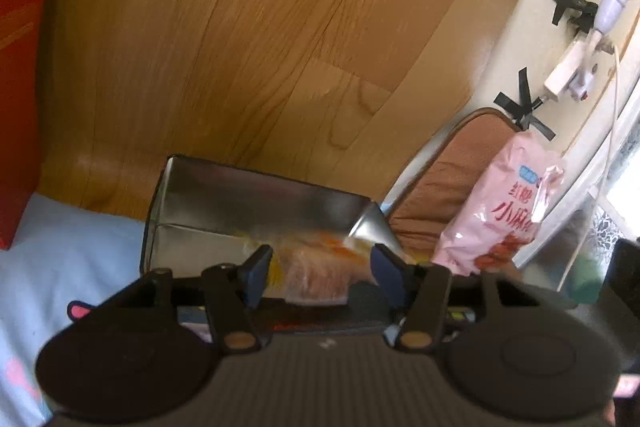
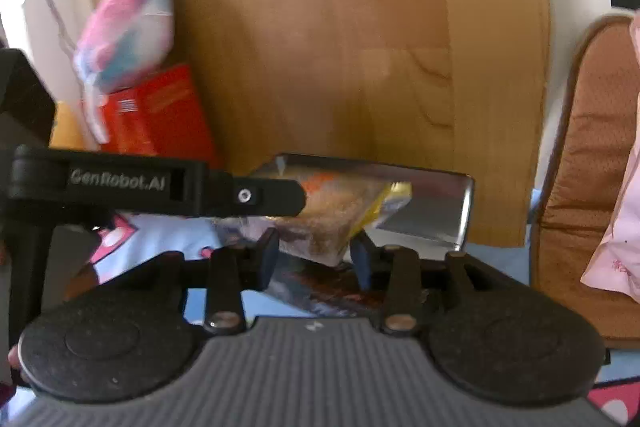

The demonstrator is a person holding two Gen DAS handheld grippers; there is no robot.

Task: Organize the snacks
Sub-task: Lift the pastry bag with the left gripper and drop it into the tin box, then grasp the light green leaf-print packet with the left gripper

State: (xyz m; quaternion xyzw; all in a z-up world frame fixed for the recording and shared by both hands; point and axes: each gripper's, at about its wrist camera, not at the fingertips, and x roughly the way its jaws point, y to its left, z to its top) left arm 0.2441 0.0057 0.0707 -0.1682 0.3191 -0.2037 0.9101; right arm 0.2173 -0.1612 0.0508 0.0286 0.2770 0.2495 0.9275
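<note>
My left gripper (image 1: 324,267) stands part open, its blue pads (image 1: 258,273) on either side of the clear snack packet (image 1: 316,275). The blur keeps me from telling whether those pads press on the wrapper or only flank it. My right gripper (image 2: 316,255) is also part open, and its pads (image 2: 269,259) sit against the lower end of the same packet, so that side has hold of it. From the right wrist view I see one left finger reaching in from the side to the packet's upper edge.

The packet, with orange and yellow showing through the wrapper, hangs just in front of the silver tin (image 1: 256,195), partly covering its open face. The tin stands on the light-blue bedsheet (image 1: 60,247) against the wooden headboard (image 1: 240,47). To the tin's left, well apart, is a red box (image 2: 160,119) with a pink-and-blue soft bag (image 2: 128,31) on top of it. To the tin's right a brown cushion (image 1: 448,187) leans upright, and a pink snack bag (image 1: 508,211) rests against that cushion, near the tin's right corner
</note>
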